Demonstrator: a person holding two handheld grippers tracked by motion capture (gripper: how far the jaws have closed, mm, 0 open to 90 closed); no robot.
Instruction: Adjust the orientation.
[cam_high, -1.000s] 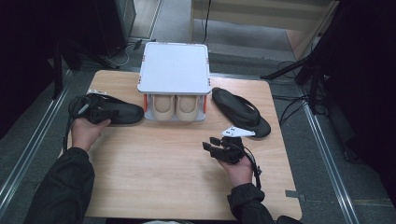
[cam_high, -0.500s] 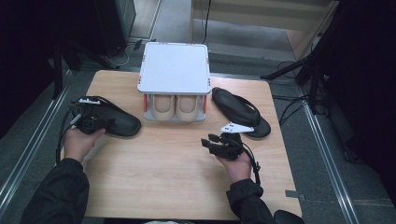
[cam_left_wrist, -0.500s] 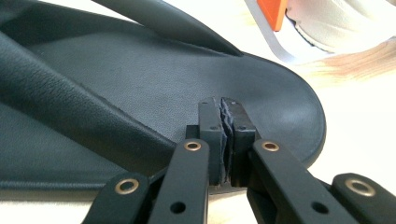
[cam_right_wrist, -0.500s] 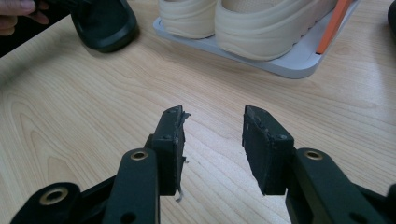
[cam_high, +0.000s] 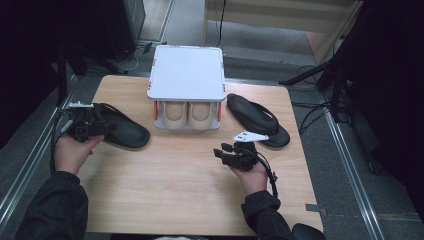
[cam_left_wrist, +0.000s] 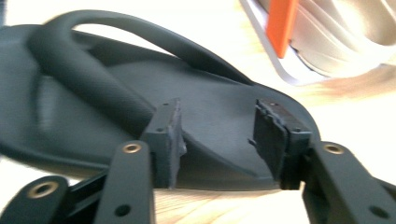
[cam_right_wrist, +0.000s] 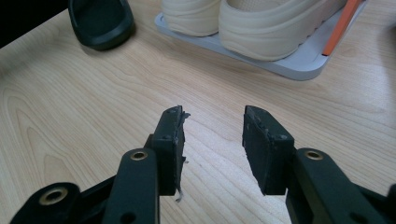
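A black slipper (cam_high: 122, 131) lies flat on the left of the wooden table (cam_high: 175, 190), toe strap toward the left edge. My left gripper (cam_high: 101, 129) hovers at its strap end. Its jaws have just been opening, and in the left gripper view (cam_left_wrist: 217, 135) the pads stand apart over the slipper's sole (cam_left_wrist: 93, 116) without pressing on it. A second black slipper (cam_high: 257, 120) lies right of the rack. My right gripper (cam_high: 223, 151) is open above bare wood at centre right, nothing between its jaws (cam_right_wrist: 212, 135).
A white two-level shoe rack (cam_high: 186, 75) with orange posts (cam_left_wrist: 282, 21) stands at the back centre, with a pair of cream shoes (cam_high: 187, 114) on its lower shelf (cam_right_wrist: 299, 65). Dark floor, cables and furniture surround the table.
The left gripper, shut on the left slipper before, drew it slightly toward me, then opened and let it go, backing off to the left. The right gripper has not moved.
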